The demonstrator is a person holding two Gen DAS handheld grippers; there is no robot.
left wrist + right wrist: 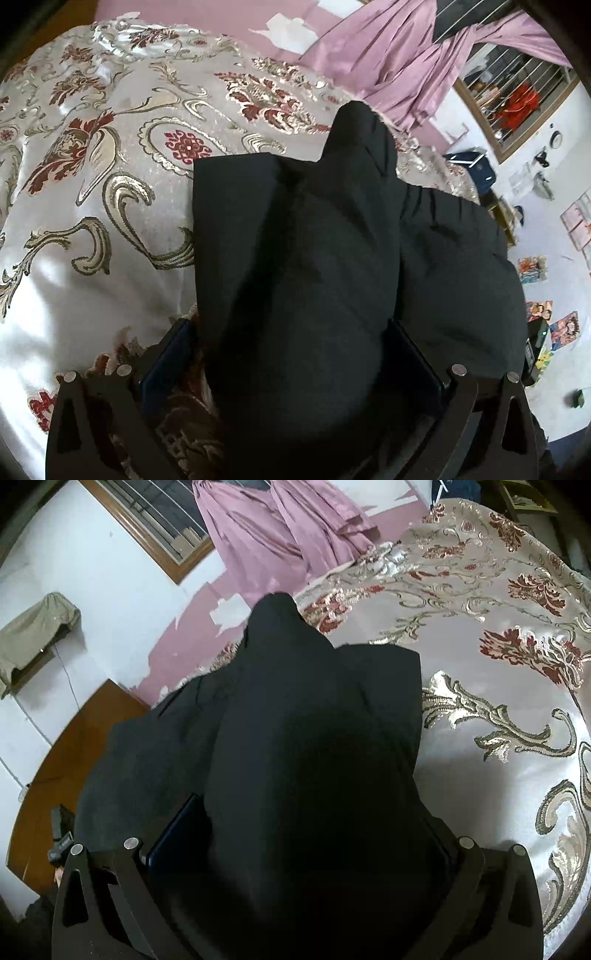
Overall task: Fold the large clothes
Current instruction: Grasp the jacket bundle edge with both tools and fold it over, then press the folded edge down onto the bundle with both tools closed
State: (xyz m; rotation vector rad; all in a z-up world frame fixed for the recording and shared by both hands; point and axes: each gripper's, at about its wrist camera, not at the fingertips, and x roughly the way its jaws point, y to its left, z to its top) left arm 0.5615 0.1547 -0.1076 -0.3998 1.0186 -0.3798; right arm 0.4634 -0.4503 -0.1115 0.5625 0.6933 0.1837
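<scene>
Two views, one black garment (295,266) filling the middle of each, spread over a floral satin bedspread (92,184).

Left wrist view: left gripper (291,354) set wide, blue-padded fingers (162,365) flanking a thick bulge of the black cloth that swells up between them; whether the pads actually press the fabric, cannot tell, since the cloth hides the inner faces. Folded flat panel with a straight edge and square corner lying to the left of the bulge, on the bedspread. Rounded peak of cloth rising at the far end, bunched mass falling off to the right. Beyond the bed edge on the right, seen only here: a white floor strewn with colourful printed sheets (532,269), a dark blue box (476,166), a barred window (517,99) with something red behind it. Pink curtain (388,62) hanging past the far side of the bed.

Right wrist view: right gripper (299,845) likewise spread wide, one blue finger (173,830) showing at left, the other almost wholly buried under black cloth; grip on the fabric not discernible. Same peak and flat panel, now with the panel to the right. Seen only here: a brown wooden surface (74,746) at left beside the bed, an olive cloth (37,631) draped over a wall ledge, peeling pink paint low on the white wall.
</scene>
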